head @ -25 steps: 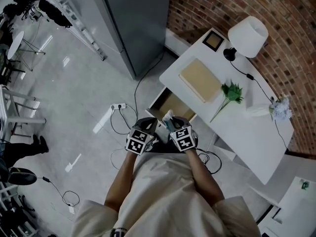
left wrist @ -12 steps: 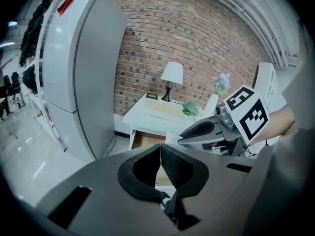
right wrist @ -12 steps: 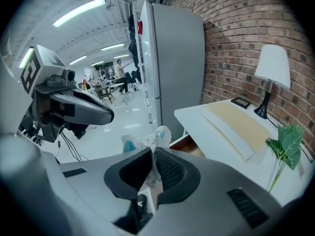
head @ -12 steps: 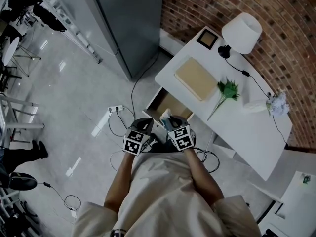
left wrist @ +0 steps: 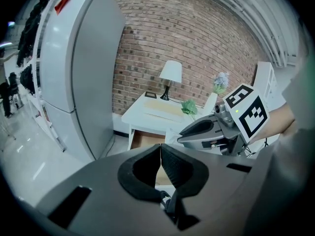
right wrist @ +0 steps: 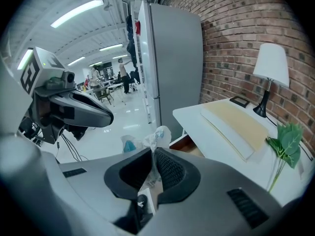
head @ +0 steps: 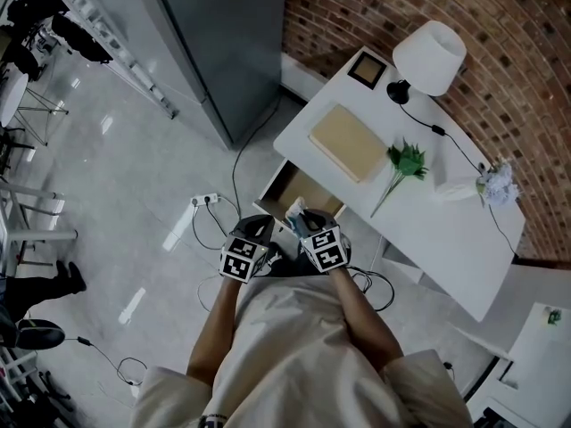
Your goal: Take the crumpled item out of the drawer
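Counter point(head: 428, 230): white, ahead and to the right of both grippers. Drawer point(head: 310, 192): pulled open, directly ahead of the right gripper point(right wrist: 151, 154). Left gripper point(left wrist: 160, 149): jaws together, nothing between them, held just beside the right one. Right gripper: jaws clamped on the crumpled item point(right wrist: 156, 135), a pale wad protruding past its tips, near the drawer's front edge.

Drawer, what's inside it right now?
The drawer shows a bare wooden bottom. Its near end is covered by the right gripper, shut on the crumpled item; its far end hides under the table.
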Tool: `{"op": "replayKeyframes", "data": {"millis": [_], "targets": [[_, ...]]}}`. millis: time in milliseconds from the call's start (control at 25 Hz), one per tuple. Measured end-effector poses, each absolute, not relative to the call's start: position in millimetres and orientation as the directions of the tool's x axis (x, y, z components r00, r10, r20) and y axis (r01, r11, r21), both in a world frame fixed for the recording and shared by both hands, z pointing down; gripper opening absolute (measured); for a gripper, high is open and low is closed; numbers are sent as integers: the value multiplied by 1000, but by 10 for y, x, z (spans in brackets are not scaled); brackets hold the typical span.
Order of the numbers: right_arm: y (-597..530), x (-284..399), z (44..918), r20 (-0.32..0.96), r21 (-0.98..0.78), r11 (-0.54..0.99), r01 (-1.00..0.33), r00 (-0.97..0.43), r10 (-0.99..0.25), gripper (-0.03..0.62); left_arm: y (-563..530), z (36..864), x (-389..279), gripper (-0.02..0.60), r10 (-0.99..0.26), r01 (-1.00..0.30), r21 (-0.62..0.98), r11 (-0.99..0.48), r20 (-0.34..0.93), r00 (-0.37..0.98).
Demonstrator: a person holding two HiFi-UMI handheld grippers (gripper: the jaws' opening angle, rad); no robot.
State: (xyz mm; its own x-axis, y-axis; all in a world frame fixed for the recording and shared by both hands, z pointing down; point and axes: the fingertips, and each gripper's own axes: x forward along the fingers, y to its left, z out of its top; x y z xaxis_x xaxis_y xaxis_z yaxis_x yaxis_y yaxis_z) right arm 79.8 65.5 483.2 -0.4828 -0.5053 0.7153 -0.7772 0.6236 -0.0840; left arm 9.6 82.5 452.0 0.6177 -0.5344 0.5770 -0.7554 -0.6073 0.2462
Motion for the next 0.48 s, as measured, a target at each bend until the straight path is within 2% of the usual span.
{"op": "replayKeyframes", "data": {"millis": [480], "targets": [[614, 809, 4885, 712, -75, 625, -777, -481, -511, 60, 795, 4518, 85, 17, -536, -755, 241, -610, 576, 617]]}}
